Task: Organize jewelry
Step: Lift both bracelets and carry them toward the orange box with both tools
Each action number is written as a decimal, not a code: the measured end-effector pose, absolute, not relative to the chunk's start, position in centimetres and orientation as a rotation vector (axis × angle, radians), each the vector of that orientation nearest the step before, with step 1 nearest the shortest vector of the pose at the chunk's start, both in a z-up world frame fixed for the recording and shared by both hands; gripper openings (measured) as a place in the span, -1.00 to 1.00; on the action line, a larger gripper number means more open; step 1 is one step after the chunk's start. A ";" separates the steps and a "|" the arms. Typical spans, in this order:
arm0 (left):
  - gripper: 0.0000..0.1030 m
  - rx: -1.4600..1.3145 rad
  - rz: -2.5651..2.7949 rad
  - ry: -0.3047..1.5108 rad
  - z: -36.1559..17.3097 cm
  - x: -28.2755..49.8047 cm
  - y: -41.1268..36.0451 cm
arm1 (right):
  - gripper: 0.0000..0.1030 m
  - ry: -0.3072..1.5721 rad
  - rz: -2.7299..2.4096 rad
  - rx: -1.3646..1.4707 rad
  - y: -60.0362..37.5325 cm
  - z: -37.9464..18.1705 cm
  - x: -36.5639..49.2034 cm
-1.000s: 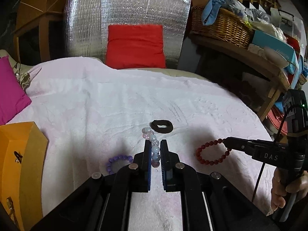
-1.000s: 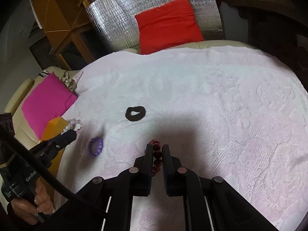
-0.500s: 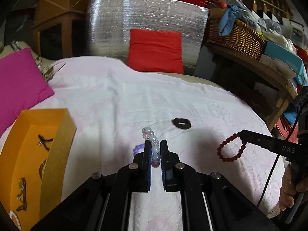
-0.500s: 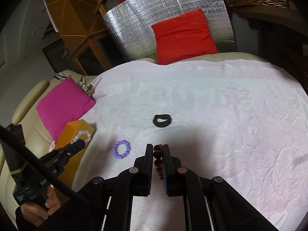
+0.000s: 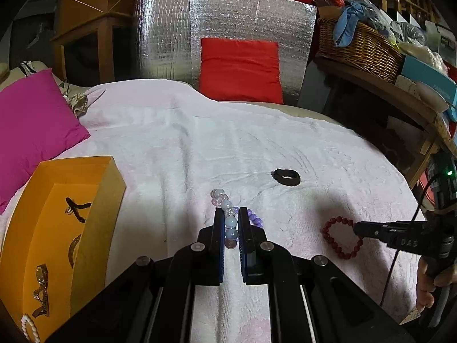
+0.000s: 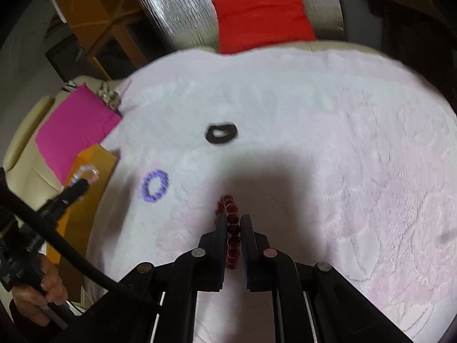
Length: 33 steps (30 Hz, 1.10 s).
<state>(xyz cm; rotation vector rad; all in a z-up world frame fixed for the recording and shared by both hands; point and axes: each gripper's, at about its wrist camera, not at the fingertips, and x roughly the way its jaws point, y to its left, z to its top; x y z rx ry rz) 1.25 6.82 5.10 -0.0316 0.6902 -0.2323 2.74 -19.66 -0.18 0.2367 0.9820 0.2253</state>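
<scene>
My left gripper [image 5: 230,213] is shut on a pale blue and pink bead bracelet [image 5: 227,208], held above the white towel just right of the open orange box [image 5: 61,223]. The same bracelet [image 6: 85,173] shows over the box's corner in the right wrist view. My right gripper [image 6: 230,218] is shut on a dark red bead bracelet [image 6: 230,223], which hangs as a loop [image 5: 341,241] at the right in the left wrist view. A purple bead bracelet [image 6: 155,186] and a black hair tie [image 6: 220,133] lie on the towel.
The orange box holds a watch [image 5: 40,275], a pearl strand [image 5: 27,325] and other pieces. A pink cushion [image 5: 31,131] lies left, a red cushion [image 5: 240,70] at the back. A wooden shelf with a wicker basket [image 5: 357,48] borders the right side.
My left gripper has carried the pale bracelet leftward toward the orange box, which now fills more of the view. My right gripper with the red bracelet has shifted and dipped; that view is blurred now.
</scene>
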 end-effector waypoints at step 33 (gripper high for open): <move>-0.82 0.004 -0.213 0.652 5.8 0.8 7.5 | -0.80 0.679 0.175 -0.017 -14.4 3.6 0.1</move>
